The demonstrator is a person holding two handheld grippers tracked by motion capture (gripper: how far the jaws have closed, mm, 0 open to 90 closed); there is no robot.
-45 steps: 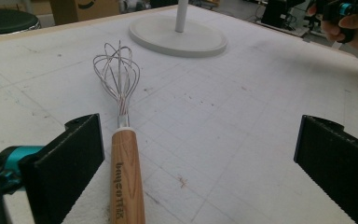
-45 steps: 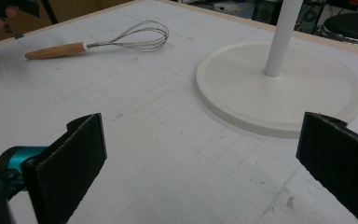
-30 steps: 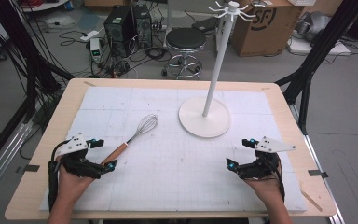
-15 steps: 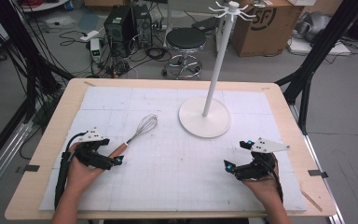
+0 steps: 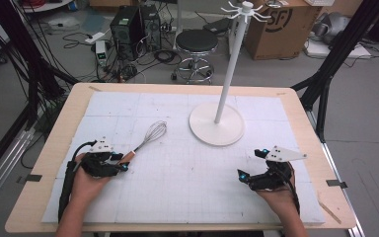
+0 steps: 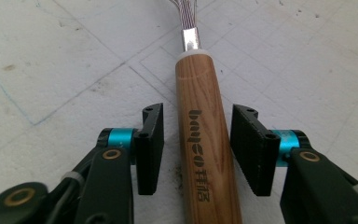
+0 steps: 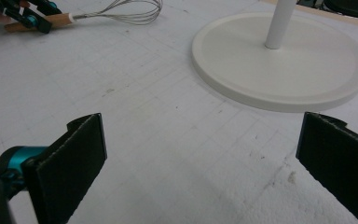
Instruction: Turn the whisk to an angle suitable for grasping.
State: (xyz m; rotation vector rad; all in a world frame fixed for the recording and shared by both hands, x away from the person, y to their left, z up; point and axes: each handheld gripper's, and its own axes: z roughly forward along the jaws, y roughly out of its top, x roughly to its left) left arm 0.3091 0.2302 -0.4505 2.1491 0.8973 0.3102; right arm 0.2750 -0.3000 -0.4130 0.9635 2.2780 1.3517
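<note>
The grasp is in hand: the left hand-held gripper (image 6: 196,149), jaws just closing but pads not yet touching, straddles the whisk (image 5: 148,138) handle lying left of centre on the bench (image 5: 69,113); next, clamp and lift.

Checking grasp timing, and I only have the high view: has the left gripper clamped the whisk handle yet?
Observer: Not yet. The left gripper has just been closing its jaws. The handle lies between them, with a gap on each side.
Operator: Where along the handle?
Observer: Level with the printed lettering. The metal collar lies ahead of the jaws.
Operator: And the right gripper?
Observer: The right gripper has its jaws wide open over the mat, facing the stand's base.
</note>
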